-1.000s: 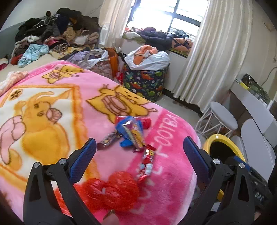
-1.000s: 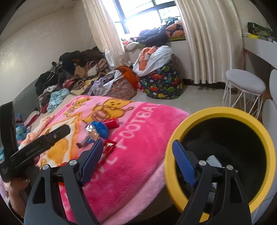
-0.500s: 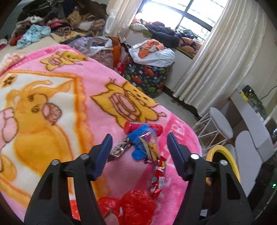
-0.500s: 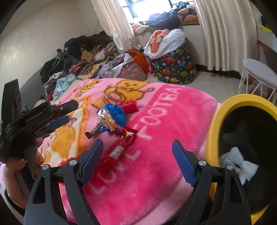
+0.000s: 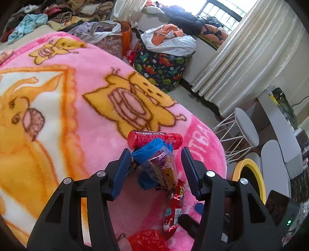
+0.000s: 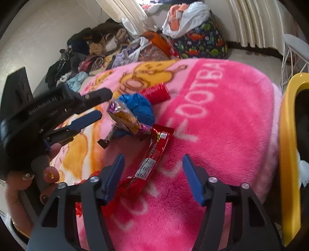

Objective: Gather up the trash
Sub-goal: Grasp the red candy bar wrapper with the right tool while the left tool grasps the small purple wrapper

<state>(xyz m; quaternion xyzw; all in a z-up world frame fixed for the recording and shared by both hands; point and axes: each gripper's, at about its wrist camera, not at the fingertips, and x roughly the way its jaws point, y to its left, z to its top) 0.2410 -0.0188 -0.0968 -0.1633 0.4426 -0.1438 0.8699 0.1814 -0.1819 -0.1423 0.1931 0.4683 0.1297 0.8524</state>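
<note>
On the pink blanket [image 5: 77, 100] lies a heap of trash: a red tube [image 5: 154, 138], a crumpled blue wrapper [image 5: 148, 152], a clear snack bag [image 5: 162, 170] and a long red wrapper [image 5: 174, 208]. My left gripper [image 5: 155, 168] straddles the blue wrapper and the snack bag. Its jaws are closing; the right pad stands apart from them. My right gripper [image 6: 153, 173] hangs over the long red wrapper [image 6: 154, 152], jaws closing, pads apart from it. The left gripper [image 6: 102, 105] shows at the left beside the snack bag [image 6: 123, 115].
A yellow-rimmed bin [image 6: 287, 154] stands off the blanket's right edge, also seen as the bin [image 5: 258, 183]. Crumpled red plastic [image 5: 148, 241] lies nearest me. A dinosaur-print basket [image 5: 162, 71], a white stool [image 5: 245, 129] and piled clothes [image 5: 58, 11] lie beyond.
Both grippers came forward and down onto the trash heap, and both pairs of jaws narrowed. The bin slid to the right edge of the right wrist view.
</note>
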